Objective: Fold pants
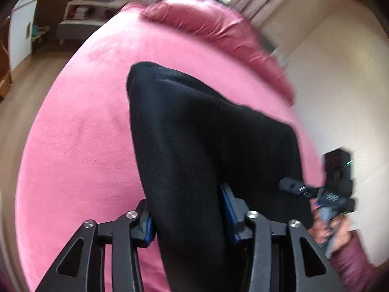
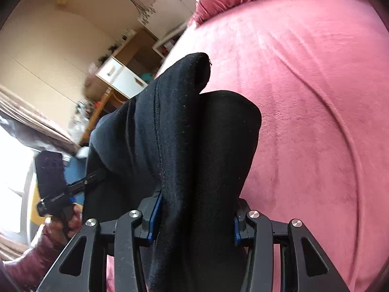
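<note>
**Both tongs clamped on the black pants above the pink bed**

Nearest to us in the left wrist view, the left tongs (image 1: 188,215) have their blue-padded fingers (image 1: 229,209) pressed against a thick bunch of soft black fabric pants (image 1: 194,133). We see the cloth fill the whole gap between the pads and run down past the bottom edge of the view. In the right wrist view the right tongs (image 2: 194,221) grip likewise: their blue pads (image 2: 155,215) squeeze a doubled bundle of the same pants (image 2: 184,131), with a stitched seam running up the left fold.

Just beyond the pads, the pants rise away from each pair of tongs in a broad dark fold, lifted clear of the bedding near us, though we cannot tell whether the far end touches the bed. From the left view we see the person's right hand (image 1: 333,228) in a maroon sleeve (image 1: 352,262) at the right edge; from the right view the left hand (image 2: 70,219) shows at the lower left.

Under the pants spreads the plush pink bed cover (image 1: 80,133), lightly creased. At its far end lies a rumpled pink pillow (image 1: 214,24). Farther off we make out a white cabinet with wooden trim (image 2: 121,75), beige walls and a bright window, all blurred.
</note>
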Demonstrator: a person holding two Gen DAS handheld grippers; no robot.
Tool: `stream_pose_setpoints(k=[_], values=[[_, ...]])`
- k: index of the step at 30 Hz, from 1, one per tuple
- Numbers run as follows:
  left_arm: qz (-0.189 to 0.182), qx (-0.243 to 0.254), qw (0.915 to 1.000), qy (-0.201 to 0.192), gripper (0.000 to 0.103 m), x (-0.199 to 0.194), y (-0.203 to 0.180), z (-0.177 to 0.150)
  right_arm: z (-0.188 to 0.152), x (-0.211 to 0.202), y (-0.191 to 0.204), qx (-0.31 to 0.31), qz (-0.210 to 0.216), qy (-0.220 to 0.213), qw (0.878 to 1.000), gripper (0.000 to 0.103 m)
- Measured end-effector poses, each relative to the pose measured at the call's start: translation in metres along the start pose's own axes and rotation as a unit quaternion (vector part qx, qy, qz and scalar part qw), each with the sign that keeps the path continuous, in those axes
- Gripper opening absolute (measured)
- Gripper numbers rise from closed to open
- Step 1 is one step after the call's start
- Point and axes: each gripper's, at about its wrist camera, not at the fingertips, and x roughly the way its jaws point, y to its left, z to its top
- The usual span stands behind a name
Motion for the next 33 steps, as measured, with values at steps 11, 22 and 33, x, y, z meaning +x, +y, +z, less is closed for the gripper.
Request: stream_pose_setpoints(k=[11,22,33], values=[[0.114,0.029,0.9923,-0.04,0.067,-0.005,-0.01,-0.019,-0.017,-0.001,-0.016,0.008,-0.07,0.013,0.997,0.067],[0.168,0.046,0.9775,-0.119,0.067,-0.057,-0.035,-0.056,-0.058,-0.077,0.032,-0.032,-0.17,-0.104,0.979,0.078],[0.197,0.055,0.9675,-0.149,0.067,-0.096,-0.059,-0.105,-0.105,-0.082,0.098,-0.074,-0.203,-0.117,0.969,0.082]])
